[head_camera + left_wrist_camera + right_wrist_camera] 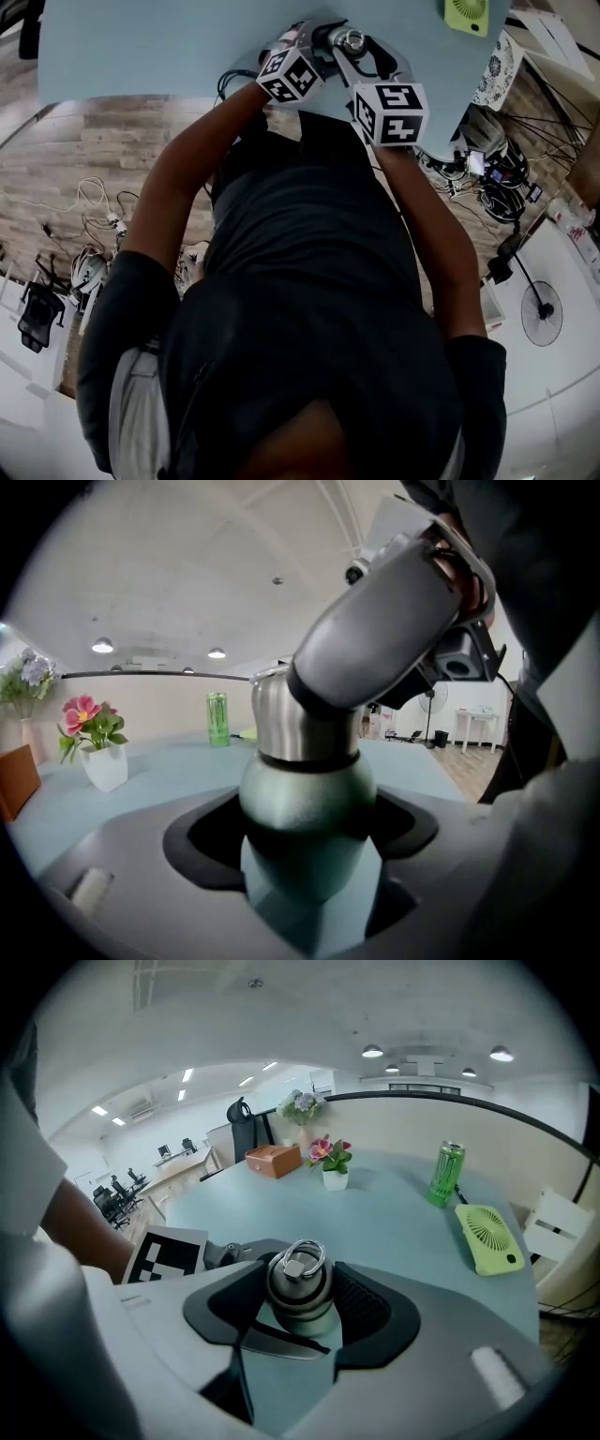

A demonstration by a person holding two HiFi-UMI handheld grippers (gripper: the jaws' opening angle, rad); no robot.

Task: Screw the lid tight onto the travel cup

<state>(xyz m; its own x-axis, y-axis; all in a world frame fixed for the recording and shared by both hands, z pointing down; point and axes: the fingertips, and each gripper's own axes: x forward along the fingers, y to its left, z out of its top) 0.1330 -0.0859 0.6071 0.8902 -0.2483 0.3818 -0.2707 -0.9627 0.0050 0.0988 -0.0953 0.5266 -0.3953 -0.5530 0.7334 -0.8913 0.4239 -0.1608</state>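
The travel cup stands near the table's near edge, with a matte green body (305,808) and a steel lid (298,1283) topped by a ring. My left gripper (307,850) is shut on the green body, its pads on both sides. From above, my right gripper (300,1312) is shut on the lid, which sits on the cup's neck. In the head view the lid (352,40) shows between the left gripper (323,45) and right gripper (364,56); the cup body is hidden there.
On the pale blue table (141,47) stand a green can (447,1174), a lime hand fan (487,1237), a white pot of flowers (333,1171) and a brown box (274,1160). Cables and a floor fan (542,314) lie on the floor around the person.
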